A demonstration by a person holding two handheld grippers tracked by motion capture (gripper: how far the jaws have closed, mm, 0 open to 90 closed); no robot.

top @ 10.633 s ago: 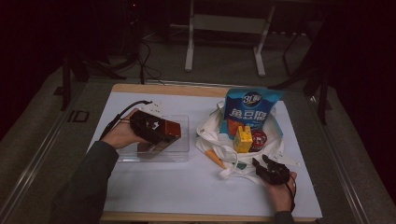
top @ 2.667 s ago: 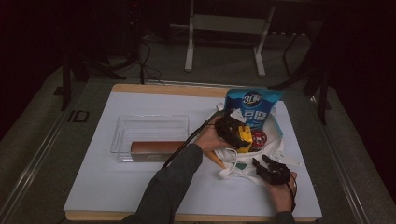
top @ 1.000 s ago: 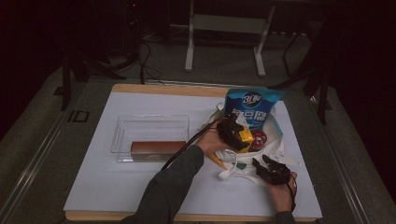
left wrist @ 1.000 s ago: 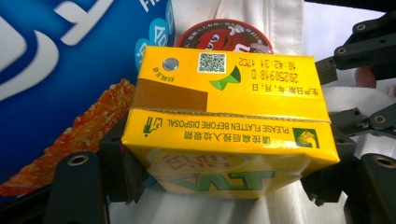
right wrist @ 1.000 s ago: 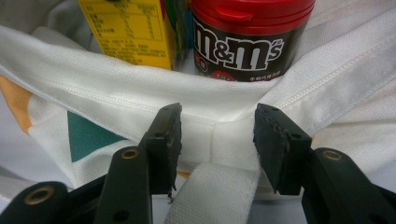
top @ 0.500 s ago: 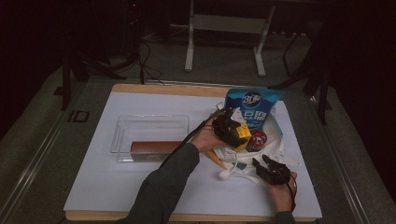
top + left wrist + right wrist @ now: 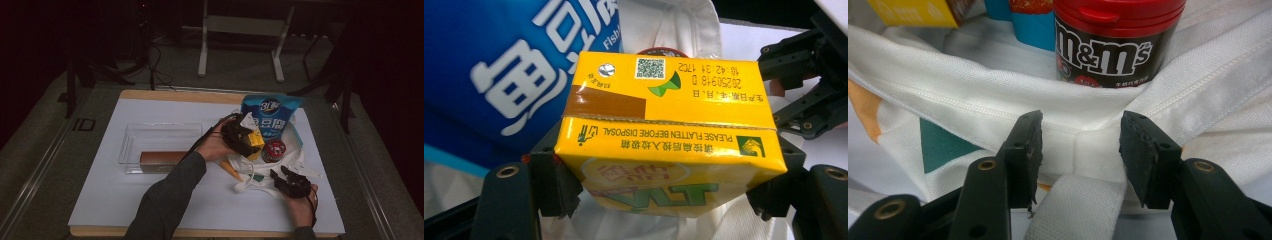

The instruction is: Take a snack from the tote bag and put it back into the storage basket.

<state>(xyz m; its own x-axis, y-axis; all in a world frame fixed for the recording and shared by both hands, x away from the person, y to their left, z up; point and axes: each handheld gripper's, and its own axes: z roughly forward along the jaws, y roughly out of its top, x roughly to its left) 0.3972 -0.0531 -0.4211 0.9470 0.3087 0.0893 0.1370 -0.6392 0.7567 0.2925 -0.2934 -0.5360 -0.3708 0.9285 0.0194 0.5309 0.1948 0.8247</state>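
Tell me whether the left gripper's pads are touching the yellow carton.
Touching. The left gripper view shows the left gripper with both black pads pressed against opposite sides of the yellow carton, no gap either side.

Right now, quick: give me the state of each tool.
Left tool: closed on the yellow drink carton.
Right tool: open, jaws either side of the white bag's strap, not pressing it.

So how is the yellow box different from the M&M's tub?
The yellow box is a flat-sided carton, and the M&M's tub is round with a red lid. The box is up in the left gripper, tipped over, while the tub stands upright in the white bag, ungripped. Both carry printed labels.
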